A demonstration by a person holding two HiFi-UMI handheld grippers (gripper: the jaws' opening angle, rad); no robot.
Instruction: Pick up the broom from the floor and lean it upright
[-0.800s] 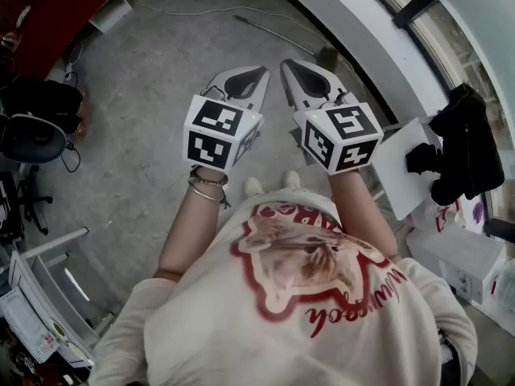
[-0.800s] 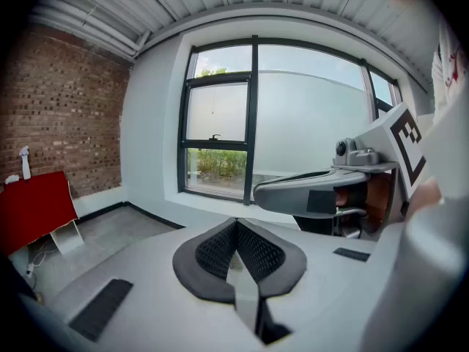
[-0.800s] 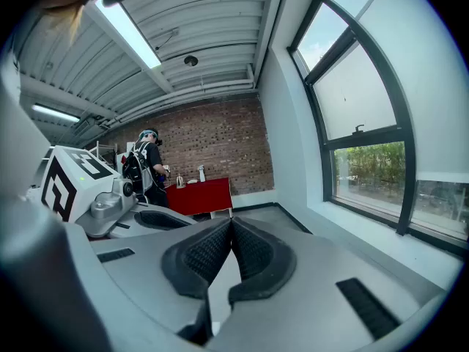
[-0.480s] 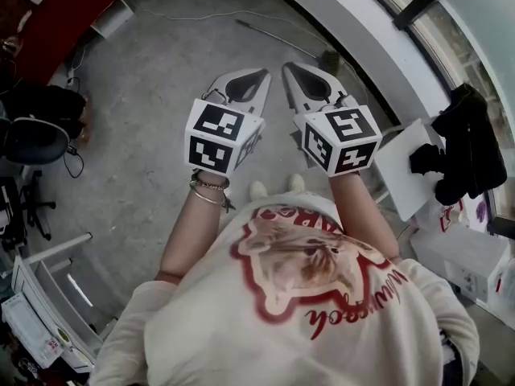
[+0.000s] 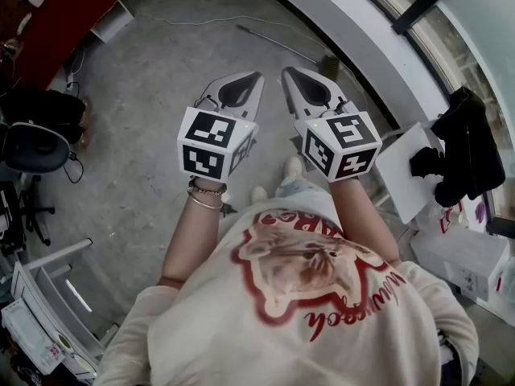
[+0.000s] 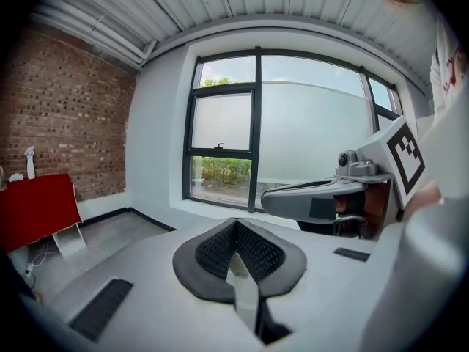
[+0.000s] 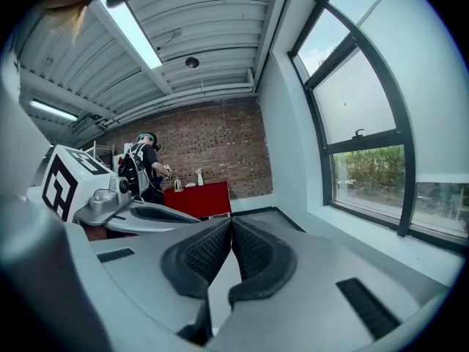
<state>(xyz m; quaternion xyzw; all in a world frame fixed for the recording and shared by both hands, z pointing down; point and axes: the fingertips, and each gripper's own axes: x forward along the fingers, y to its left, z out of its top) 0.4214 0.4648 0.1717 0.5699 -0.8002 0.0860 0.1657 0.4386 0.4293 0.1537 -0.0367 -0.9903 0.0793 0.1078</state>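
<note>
The broom (image 5: 278, 43) lies on the grey concrete floor ahead of me, its thin handle running left from a dark brush head (image 5: 328, 63) near the curved white wall base. My left gripper (image 5: 259, 77) and right gripper (image 5: 283, 72) are held side by side in front of my chest, well short of the broom and above the floor. Both point forward with nothing in them. In the left gripper view the black pads (image 6: 253, 251) meet at the tip. In the right gripper view the pads (image 7: 253, 251) are also pressed together. The broom shows in neither gripper view.
A red cabinet (image 5: 56, 6) and a black office chair (image 5: 32, 143) stand at the left. A white table (image 5: 406, 167) with black bags (image 5: 463, 143) stands at the right. A cable (image 5: 193, 18) trails over the floor. Another person (image 7: 143, 167) stands by the red table.
One foot has stepped forward under the right gripper. Both grippers have stayed shut and side by side, and the left one has drifted slightly left.
</note>
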